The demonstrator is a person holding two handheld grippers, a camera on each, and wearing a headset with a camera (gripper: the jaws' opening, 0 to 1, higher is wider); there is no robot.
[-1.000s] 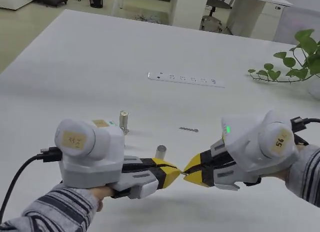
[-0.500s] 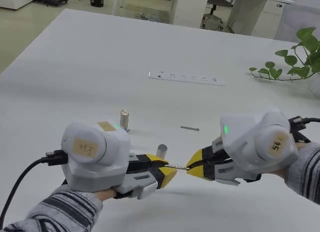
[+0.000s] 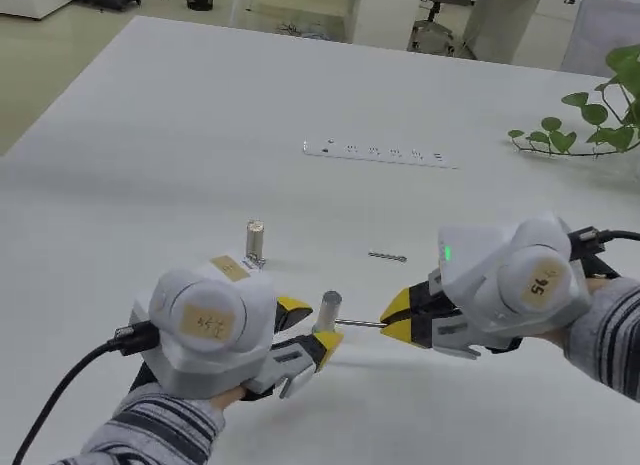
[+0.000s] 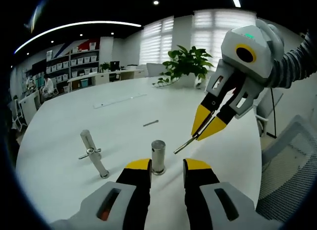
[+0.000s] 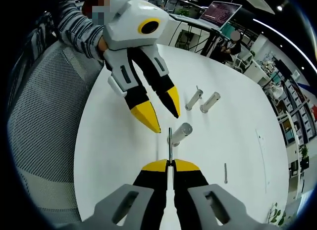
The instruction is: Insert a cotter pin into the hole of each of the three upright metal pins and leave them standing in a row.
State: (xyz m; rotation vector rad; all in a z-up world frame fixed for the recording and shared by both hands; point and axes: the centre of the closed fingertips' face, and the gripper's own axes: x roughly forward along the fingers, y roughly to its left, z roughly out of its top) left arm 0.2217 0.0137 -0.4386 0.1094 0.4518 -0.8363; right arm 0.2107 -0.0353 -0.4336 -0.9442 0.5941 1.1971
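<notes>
The right gripper (image 5: 170, 163) is clamped tight on one end of a cotter pin (image 5: 170, 141), which sticks straight out from its yellow tips. The free end of the cotter pin points at the side of an upright metal pin (image 4: 158, 157) and sits just beside its upper part. I cannot tell whether it has entered the hole.

The left gripper (image 4: 168, 163) is spread open. The metal pin stands on the white surface (image 3: 200, 135) just ahead of its tips, in line with the gap between them, and neither jaw touches it. In the head view the two grippers face each other across this pin, the left one from the left and the right one from the right.

A second metal pin (image 4: 94, 153) stands further back and to the left, with a cotter pin already through it. The right gripper view shows a third metal pin (image 5: 210, 102) close beside that one. A loose cotter pin (image 3: 387, 256) lies flat on the surface beyond the grippers. Further back lie a white power strip (image 3: 380, 153) and, at the right edge, a leafy plant (image 3: 590, 125).
</notes>
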